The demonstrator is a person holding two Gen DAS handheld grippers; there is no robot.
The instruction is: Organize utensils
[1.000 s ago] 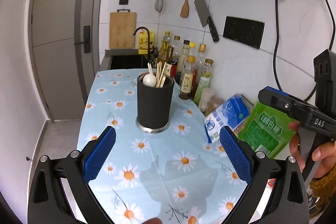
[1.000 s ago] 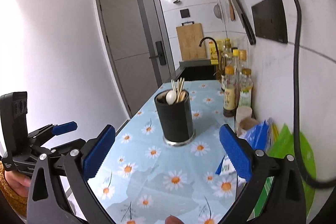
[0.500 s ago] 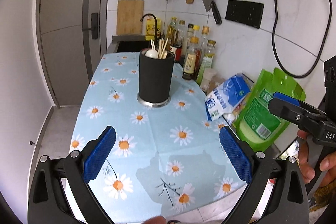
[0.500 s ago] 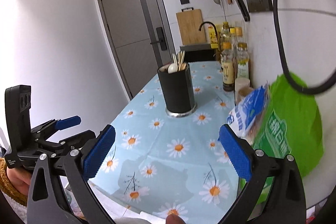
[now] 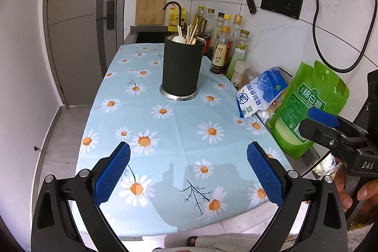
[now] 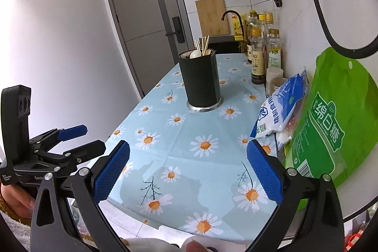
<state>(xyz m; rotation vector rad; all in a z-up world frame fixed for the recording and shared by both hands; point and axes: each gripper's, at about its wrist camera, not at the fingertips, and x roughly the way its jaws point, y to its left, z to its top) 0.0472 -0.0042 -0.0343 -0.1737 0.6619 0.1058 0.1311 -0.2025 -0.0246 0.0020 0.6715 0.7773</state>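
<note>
A black cylindrical utensil holder [image 5: 182,69] [image 6: 200,82] stands on the daisy-print tablecloth [image 5: 174,134] [image 6: 189,145]. Wooden chopsticks [image 5: 190,33] [image 6: 204,43] and a white spoon [image 5: 178,39] [image 6: 195,53] stick out of it. My left gripper [image 5: 188,177] hovers open near the table's front edge, nothing between its blue pads. My right gripper [image 6: 187,170] is open too and holds nothing, well short of the holder. Each gripper shows in the other's view, the right one [image 5: 335,131] at the right and the left one [image 6: 61,145] at the left.
A green sugar bag [image 5: 307,108] [image 6: 330,124] and a blue-white bag [image 5: 259,91] [image 6: 281,108] lean against the right wall. Several bottles [image 5: 226,46] [image 6: 259,53] line the wall behind them. A sink with a tap [image 5: 172,11] lies beyond the holder. A door [image 5: 78,23] is at the left.
Both grippers have drawn back from the holder toward the table's front edge, so the holder looks farther away and more tablecloth shows. Both stay open.
</note>
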